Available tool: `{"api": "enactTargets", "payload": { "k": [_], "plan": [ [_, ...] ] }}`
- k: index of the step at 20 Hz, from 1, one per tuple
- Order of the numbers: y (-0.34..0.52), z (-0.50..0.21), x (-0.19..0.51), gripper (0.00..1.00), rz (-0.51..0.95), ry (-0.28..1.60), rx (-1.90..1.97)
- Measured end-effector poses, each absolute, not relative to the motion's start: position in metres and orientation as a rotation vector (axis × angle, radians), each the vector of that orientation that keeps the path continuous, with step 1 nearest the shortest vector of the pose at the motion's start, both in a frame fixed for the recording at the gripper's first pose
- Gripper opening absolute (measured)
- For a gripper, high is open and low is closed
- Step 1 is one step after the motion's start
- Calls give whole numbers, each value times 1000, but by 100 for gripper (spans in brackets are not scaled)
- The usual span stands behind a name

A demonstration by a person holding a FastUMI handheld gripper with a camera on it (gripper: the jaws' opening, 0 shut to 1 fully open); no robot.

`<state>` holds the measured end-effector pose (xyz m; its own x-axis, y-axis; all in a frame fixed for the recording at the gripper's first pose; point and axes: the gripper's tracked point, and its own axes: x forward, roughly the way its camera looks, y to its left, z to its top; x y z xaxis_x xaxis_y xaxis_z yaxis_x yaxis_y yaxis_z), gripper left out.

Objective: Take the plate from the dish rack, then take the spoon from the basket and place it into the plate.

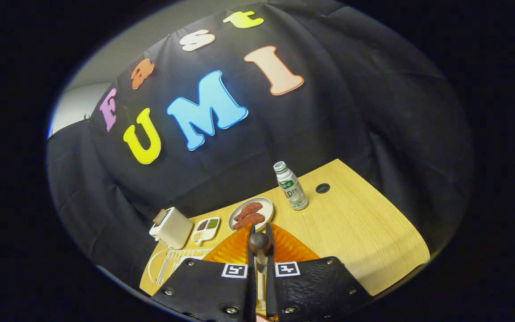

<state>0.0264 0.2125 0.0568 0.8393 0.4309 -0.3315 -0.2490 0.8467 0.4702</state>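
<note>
My claw [260, 243] has its two black fingers drawn close together, and between them I see a slim pale handle running up to a dark rounded end: the spoon [259, 243], pinched from both sides. The fingers sit so near each other that I take both to be pressing on it, though the contact itself is partly hidden by the finger bodies.

Directly under and just ahead of the fingers lies the orange plate [284, 248], ribbed and glossy, flat on the wooden table [365, 232]. The spoon's dark end hangs over the plate's far part; I cannot tell whether it touches the surface.

Just beyond the plate's rim sits a small grey dish with reddish-brown sausages [251, 213]. To its side is a white divided tray [206, 228] with small portions in its compartments, and next to that a white toaster [171, 227] with a slice of bread poking out. Nearer me, beside the plate and below the toaster, is the white wire dish rack [172, 264].

Further back on the other side of the dish stands an upright white bottle [291, 186], and just beside it a dark round hole in the tabletop [322, 188].
</note>
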Motion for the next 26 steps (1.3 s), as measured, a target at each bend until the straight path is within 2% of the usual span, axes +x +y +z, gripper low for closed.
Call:
{"api": "enactTargets", "payload": {
  "k": [9,16,26],
  "plan": [
    [278,62,-76,8,556,503,368],
    [326,9,-137,8,661,588,250],
    [357,-59,-190,8,726,646,100]
  ]
}}
